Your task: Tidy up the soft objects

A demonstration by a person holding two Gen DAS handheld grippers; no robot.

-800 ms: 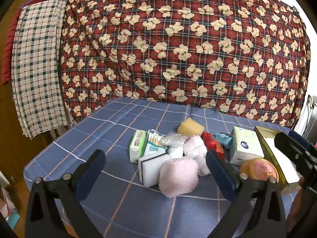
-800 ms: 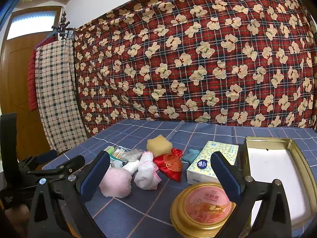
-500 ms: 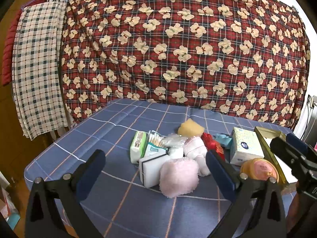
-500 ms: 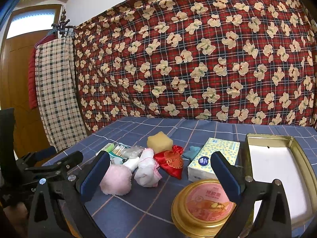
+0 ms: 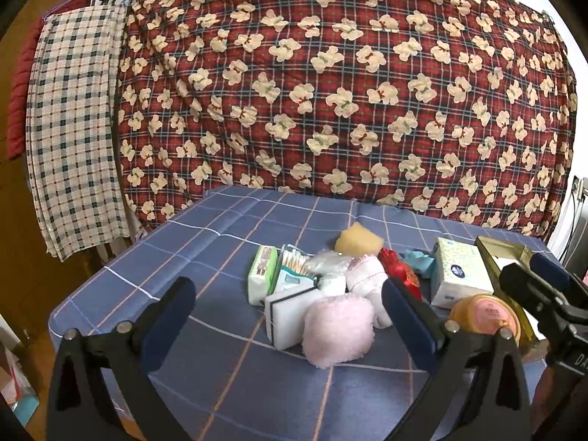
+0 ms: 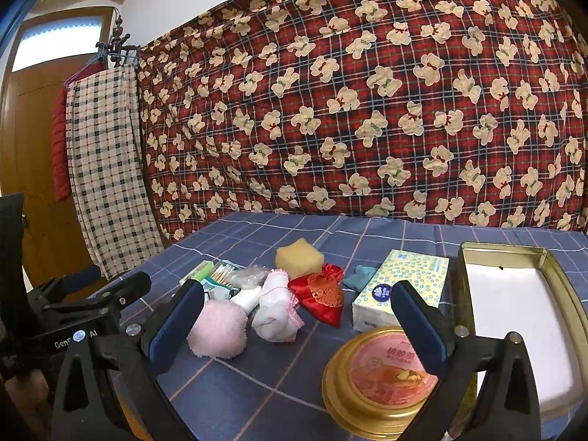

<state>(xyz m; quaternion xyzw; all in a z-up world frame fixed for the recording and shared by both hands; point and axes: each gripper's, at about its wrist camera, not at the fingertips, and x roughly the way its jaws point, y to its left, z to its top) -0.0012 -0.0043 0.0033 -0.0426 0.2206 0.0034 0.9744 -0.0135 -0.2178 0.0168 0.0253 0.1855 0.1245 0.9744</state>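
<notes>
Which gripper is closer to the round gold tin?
Right. The right gripper hovers open just above and before the round gold tin; the left gripper is further left, facing the pink puff.

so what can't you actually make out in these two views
- Teal cloth: right wrist view, mostly hidden behind the red pouch and tissue pack.
- Round tin label: right tool's finger covers part; print too small.
- Gold tray: left wrist view, cut off by the other tool.
- Cotton swabs pack: partly buried, text unreadable.
</notes>
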